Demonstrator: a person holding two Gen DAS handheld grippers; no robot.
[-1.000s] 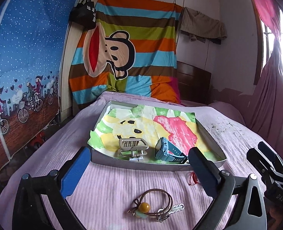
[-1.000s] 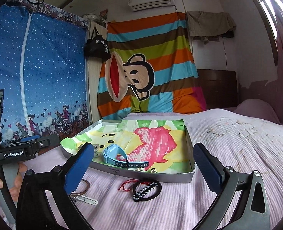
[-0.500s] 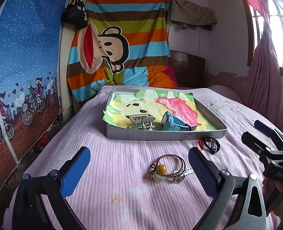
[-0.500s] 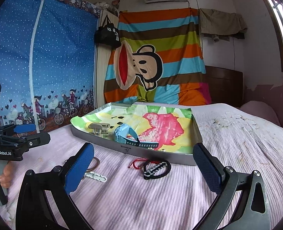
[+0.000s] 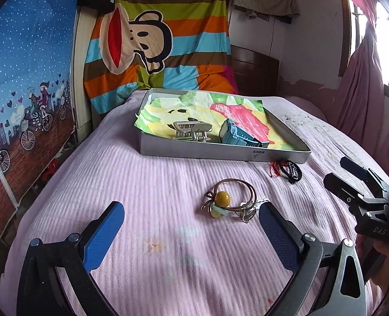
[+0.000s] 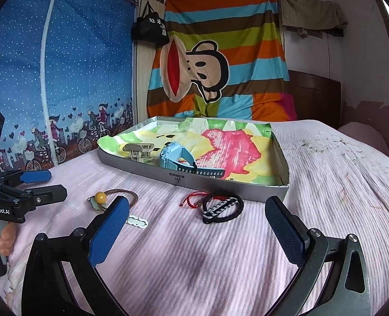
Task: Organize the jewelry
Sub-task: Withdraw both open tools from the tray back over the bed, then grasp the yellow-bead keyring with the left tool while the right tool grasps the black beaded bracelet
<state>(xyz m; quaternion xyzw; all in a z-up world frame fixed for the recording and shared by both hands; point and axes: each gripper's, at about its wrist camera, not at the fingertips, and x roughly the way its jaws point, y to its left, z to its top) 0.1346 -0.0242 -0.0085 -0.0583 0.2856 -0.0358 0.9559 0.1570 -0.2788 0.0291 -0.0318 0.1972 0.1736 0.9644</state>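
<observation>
Pink ribbed bedspread (image 5: 141,173) under everything; blue curtain (image 6: 62,65) left, striped monkey cloth (image 6: 220,60) behind. Hair tie (image 5: 231,197) and bracelet (image 6: 222,206) loose on spread, clip (image 6: 139,150) and watch (image 6: 178,155) in tray (image 6: 220,187). Both grippers (image 5: 191,226) (image 6: 197,226) wide open, holding nothing.

- The bed (image 5: 131,184), covered in a ribbed pale pink spread, fills the lower and middle frame in both views; faint stains mark it at lower centre of the left view.
- A shallow grey tray (image 5: 220,155) (image 6: 220,184) lies on the bed at centre frame.
- A brown hair tie with a yellow bead (image 5: 230,197) (image 6: 110,197) lies on the spread below the tray.
- A white clip (image 6: 137,221) lies just beside that hair tie.
- A black bracelet (image 6: 222,208) (image 5: 291,171) and a red cord (image 6: 191,200) (image 5: 274,168) lie together just below the tray's near wall.
</observation>
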